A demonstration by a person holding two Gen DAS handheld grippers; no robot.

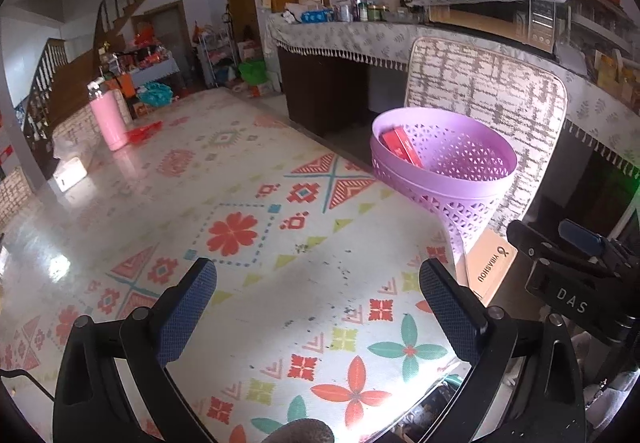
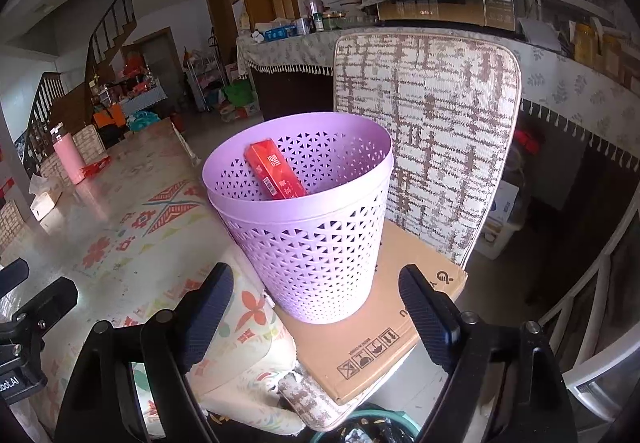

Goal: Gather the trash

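A purple perforated waste basket stands on a cardboard box on a chair seat beside the table. A red carton leans inside it, also seen in the left wrist view within the basket. My right gripper is open and empty, just in front of the basket's base. My left gripper is open and empty above the patterned tablecloth, left of the basket. The right gripper's body shows at the left view's right edge.
A pink bottle and a red wrapper lie at the table's far end. The chair back rises behind the basket. A counter with jars, a microwave and a mesh food cover runs along the wall.
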